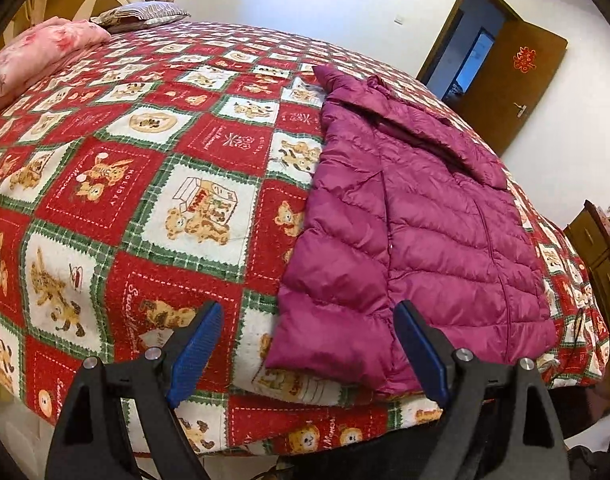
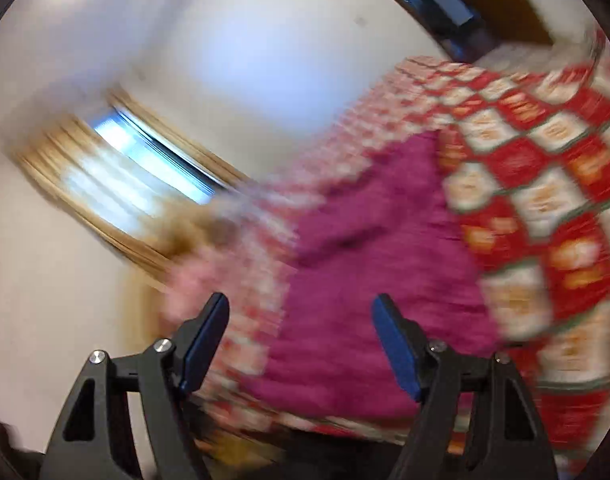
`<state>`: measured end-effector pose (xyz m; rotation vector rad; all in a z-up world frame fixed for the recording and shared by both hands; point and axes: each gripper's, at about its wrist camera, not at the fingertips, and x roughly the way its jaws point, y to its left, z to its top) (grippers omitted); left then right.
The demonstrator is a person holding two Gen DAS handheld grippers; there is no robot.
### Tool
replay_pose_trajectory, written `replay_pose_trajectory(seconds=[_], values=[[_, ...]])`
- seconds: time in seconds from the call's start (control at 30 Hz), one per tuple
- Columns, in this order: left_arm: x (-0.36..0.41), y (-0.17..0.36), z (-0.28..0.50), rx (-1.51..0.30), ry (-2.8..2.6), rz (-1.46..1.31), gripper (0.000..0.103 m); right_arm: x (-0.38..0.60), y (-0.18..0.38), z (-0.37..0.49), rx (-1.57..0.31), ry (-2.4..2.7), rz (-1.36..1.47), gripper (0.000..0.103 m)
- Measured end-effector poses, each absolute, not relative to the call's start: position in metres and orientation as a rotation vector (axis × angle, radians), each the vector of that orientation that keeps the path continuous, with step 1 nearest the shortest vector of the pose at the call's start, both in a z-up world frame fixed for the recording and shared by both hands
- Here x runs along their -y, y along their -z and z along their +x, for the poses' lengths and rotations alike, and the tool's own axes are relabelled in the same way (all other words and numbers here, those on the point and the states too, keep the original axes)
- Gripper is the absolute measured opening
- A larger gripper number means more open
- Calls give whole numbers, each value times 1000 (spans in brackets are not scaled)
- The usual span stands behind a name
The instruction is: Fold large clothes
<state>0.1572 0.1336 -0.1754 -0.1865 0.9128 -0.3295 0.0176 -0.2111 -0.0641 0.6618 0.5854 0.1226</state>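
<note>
A magenta quilted puffer jacket (image 1: pixel 417 232) lies on the right part of a bed with a red, white and green patchwork cover (image 1: pixel 153 168), its hem at the near edge and its collar far. One side looks folded over the body. My left gripper (image 1: pixel 309 340) is open and empty, hovering just above the jacket's near left corner. The right wrist view is motion-blurred and tilted; the jacket (image 2: pixel 365 264) shows as a magenta patch ahead of my right gripper (image 2: pixel 301 332), which is open and empty.
A folded pink blanket (image 1: pixel 37 56) and a striped pillow (image 1: pixel 145 14) lie at the bed's far left by the headboard. An open wooden door (image 1: pixel 509 80) is at the far right. A wooden cabinet (image 1: pixel 601 256) stands right of the bed. A curtained window (image 2: pixel 145 172) shows in the right wrist view.
</note>
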Motion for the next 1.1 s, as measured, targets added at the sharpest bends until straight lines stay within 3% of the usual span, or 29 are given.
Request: replay_pose_trajectory(seconds=[0.2, 0.27, 0.33, 0.53, 0.73, 0.97, 1.1], values=[[-147, 173, 163, -924, 308, -202, 87, 185, 139, -12, -1255, -169, 757, 74], [-153, 169, 163, -919, 305, -213, 87, 168, 150, -23, -1337, -201, 730, 74], [-157, 166, 165, -908, 296, -217, 87, 159, 146, -17, -1329, -180, 638, 74], [-146, 172, 165, -887, 281, -105, 87, 188, 145, 51, -1059, 194, 234, 74], [-123, 196, 166, -961, 366, -43, 87, 228, 183, 72, -1041, 200, 414, 74], [-100, 198, 175, -925, 351, 36, 87, 244, 180, 95, -953, 158, 416, 74], [-114, 195, 181, -931, 351, -44, 87, 242, 198, 112, -1034, 62, 458, 76]])
